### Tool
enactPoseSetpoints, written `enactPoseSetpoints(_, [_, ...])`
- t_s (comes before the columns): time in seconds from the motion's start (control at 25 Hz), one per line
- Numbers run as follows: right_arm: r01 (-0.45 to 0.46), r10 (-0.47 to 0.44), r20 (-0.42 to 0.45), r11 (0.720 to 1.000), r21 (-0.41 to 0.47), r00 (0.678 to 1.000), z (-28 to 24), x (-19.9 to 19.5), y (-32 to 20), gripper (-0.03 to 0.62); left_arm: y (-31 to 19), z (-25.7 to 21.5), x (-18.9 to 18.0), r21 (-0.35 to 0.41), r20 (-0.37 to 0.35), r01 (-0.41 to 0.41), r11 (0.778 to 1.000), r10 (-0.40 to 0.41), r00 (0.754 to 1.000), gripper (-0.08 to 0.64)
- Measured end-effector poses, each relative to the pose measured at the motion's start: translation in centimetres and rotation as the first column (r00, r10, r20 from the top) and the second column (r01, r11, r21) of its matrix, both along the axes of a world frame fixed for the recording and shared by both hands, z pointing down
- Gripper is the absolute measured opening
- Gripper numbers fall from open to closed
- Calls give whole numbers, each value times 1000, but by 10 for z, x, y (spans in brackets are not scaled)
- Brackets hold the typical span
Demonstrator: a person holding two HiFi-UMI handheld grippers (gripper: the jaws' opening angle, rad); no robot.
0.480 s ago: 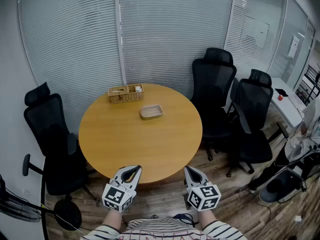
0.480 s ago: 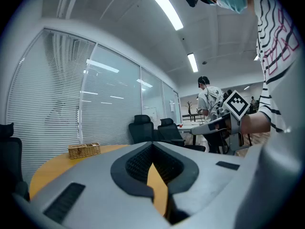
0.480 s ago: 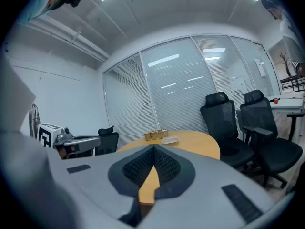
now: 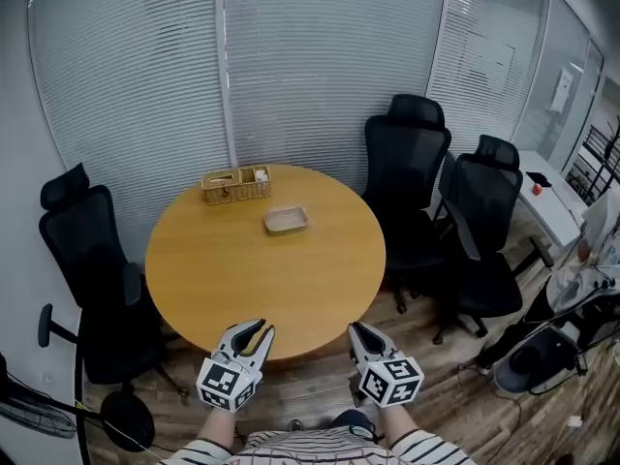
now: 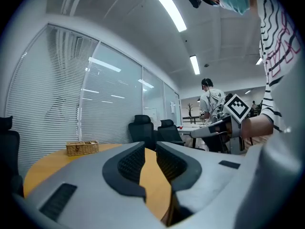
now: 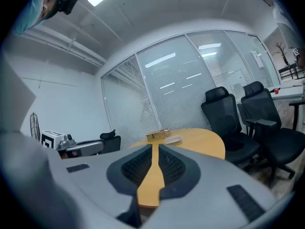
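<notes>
We hold left gripper point(image 4: 260, 327) and right gripper point(image 4: 356, 327) at bottom centre, jaws of each slightly parted, empty. Tray point(image 4: 287, 221) lies straight up-frame on table point(image 4: 194, 260), basket point(image 4: 235, 184) behind; left gripper nearer.

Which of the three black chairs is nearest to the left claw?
The lone chair left of the table; the other two chairs stand together at its right.

Grippers: two, the left gripper point(image 4: 254, 329) and the right gripper point(image 4: 359, 331)
Round table point(image 4: 242, 279): one
Black office chairs point(image 4: 89, 260): three
Wicker basket point(image 4: 235, 185): one
Shallow tray point(image 4: 286, 221): one
Floor fan point(image 4: 29, 410): one
</notes>
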State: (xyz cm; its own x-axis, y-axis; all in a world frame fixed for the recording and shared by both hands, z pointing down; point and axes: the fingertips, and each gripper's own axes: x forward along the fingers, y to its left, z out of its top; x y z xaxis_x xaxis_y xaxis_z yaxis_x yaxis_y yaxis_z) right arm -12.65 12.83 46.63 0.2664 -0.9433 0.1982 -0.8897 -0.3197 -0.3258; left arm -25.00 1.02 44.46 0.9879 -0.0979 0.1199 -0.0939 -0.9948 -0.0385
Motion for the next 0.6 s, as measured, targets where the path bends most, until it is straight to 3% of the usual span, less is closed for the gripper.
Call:
enactPoseSetpoints(0.04, [5, -5, 9, 1000, 3, 1000, 2, 3, -2, 39, -2, 3, 3, -17, 3, 13, 1000, -13, 1000, 72])
enactPoseSetpoints(0.08, [12, -12, 17, 1000, 5, 1000, 4, 7, -4, 55, -4, 7, 7, -36, 8, 25, 999, -25, 1000, 160])
enactPoseSetpoints(0.12, [21, -21, 25, 1000, 7, 999, 5, 11, -6, 112, -6, 10, 12, -50, 16, 35, 998, -34, 999, 215])
enactPoseSetpoints(0.16, [29, -29, 34, 1000, 8, 999, 7, 16, -9, 188, -7, 13, 17, -58, 24, 44, 997, -42, 999, 218])
enactPoseSetpoints(0.2, [36, -37, 41, 999, 9, 998, 8, 23, -11, 201, -8, 15, 22, -60, 31, 54, 997, -52, 998, 218])
enactPoseSetpoints(0.6, [138, -138, 59, 990, 2, 989, 9, 115, -24, 201, -9, 10, 96, -68, 31, 195, 978, -194, 981, 218])
